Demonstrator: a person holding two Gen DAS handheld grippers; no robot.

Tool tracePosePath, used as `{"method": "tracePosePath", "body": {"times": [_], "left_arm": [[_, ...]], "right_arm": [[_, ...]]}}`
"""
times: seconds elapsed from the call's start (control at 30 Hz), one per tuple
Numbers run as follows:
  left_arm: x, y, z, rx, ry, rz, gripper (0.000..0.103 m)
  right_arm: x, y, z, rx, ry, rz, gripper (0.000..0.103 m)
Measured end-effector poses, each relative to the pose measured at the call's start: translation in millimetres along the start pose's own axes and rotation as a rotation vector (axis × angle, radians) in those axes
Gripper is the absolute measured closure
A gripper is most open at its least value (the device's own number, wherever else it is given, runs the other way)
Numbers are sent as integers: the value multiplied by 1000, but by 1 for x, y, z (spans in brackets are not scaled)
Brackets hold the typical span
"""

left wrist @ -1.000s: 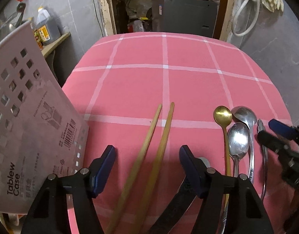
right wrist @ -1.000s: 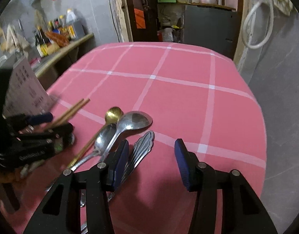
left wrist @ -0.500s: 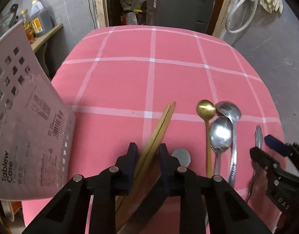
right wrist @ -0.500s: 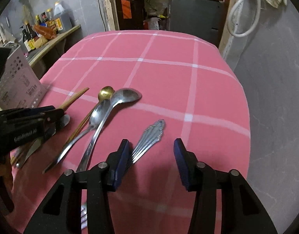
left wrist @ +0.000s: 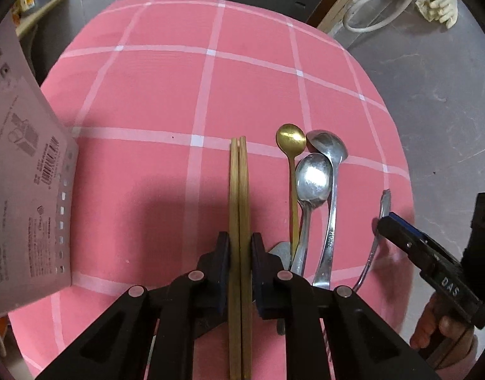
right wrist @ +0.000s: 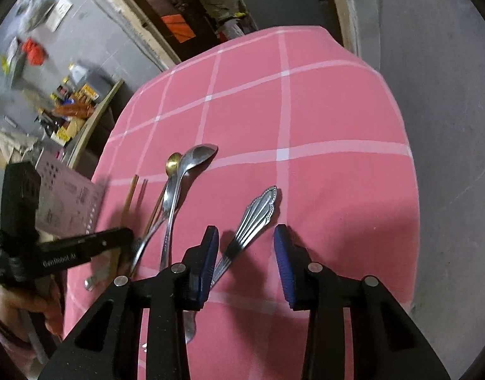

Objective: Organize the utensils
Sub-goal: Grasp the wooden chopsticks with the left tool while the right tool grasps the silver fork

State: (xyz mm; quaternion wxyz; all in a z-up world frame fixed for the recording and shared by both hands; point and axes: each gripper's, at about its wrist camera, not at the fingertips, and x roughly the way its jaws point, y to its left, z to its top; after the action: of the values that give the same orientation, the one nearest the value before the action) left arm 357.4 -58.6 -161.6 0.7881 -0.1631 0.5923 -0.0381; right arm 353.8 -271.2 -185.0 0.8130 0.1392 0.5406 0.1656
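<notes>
My left gripper (left wrist: 239,247) is shut on a pair of wooden chopsticks (left wrist: 239,190), pressed side by side and lifted off the pink checked tablecloth (left wrist: 166,95). To their right lie a gold spoon (left wrist: 291,145) and two silver spoons (left wrist: 315,180). My right gripper (right wrist: 246,247) is open, just above the table, with a silver utensil's ornate handle (right wrist: 258,213) lying between its fingers. The chopsticks (right wrist: 131,196) and spoons (right wrist: 185,171) also show in the right wrist view.
A grey perforated utensil case (left wrist: 24,174) stands at the table's left edge. A dark flat utensil (left wrist: 280,250) lies under my left fingers. Grey floor borders the table's right edge (left wrist: 407,190). A shelf with bottles (right wrist: 74,101) stands beyond the left side.
My left gripper closed on the two chopsticks, drew them together and raised them. My right gripper moved down around the ornate silver handle and stayed open.
</notes>
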Motion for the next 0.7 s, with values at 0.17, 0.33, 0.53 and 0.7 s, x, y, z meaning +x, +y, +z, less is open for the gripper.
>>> {"method": "tracePosePath", "body": {"times": [0.17, 0.33, 0.53, 0.7], "left_arm": [[0, -5, -4, 41, -14, 3, 90], [-7, -2, -12, 27, -30, -31, 90], [-25, 1, -30, 40, -57, -94, 90], [-39, 5, -46, 47, -76, -147, 90]], "right_arm": [[7, 14, -7, -1, -17, -108, 81], [2, 2, -8, 109, -34, -45, 94], [-4, -26, -25, 306, -22, 145, 98], [-9, -19, -46, 310, -24, 175, 101]]}}
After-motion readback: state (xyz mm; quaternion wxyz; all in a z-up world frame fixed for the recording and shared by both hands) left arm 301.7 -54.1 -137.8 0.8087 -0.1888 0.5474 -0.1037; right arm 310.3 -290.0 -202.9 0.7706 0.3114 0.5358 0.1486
